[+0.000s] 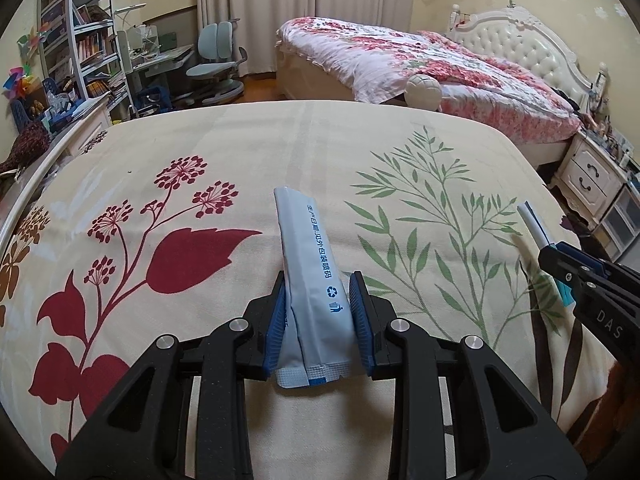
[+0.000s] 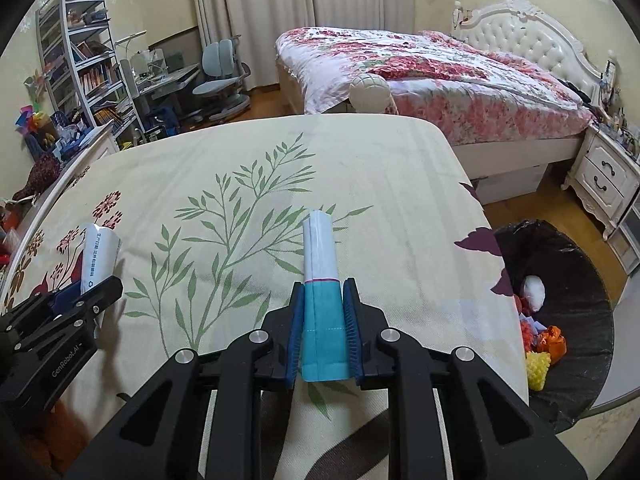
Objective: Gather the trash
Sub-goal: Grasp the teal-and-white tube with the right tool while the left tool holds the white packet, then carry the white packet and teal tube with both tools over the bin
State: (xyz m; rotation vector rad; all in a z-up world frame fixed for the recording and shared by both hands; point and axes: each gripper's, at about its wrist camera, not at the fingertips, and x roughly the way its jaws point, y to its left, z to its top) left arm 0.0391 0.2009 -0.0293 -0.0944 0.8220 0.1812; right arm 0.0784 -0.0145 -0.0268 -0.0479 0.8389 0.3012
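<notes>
The left gripper (image 1: pixel 318 320) is clamped on a grey sachet (image 1: pixel 308 276) and the right gripper (image 2: pixel 323 332) on a teal-and-white packet (image 2: pixel 320 280) — both long axes point away from the cameras, above the floral tablecloth (image 1: pixel 240 152). The black-lined bin (image 2: pixel 568 320) is partly hidden by the table edge.

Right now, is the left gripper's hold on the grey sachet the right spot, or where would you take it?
Probably fine. The left gripper pinches the grey sachet across its narrow width near the crimped bottom seal, coming in along its length. It is long, flat and creased lengthwise, so gripping the side edges low down suits it. The free top half cantilevers forward; a hold nearer mid-length would likely flop less.
</notes>
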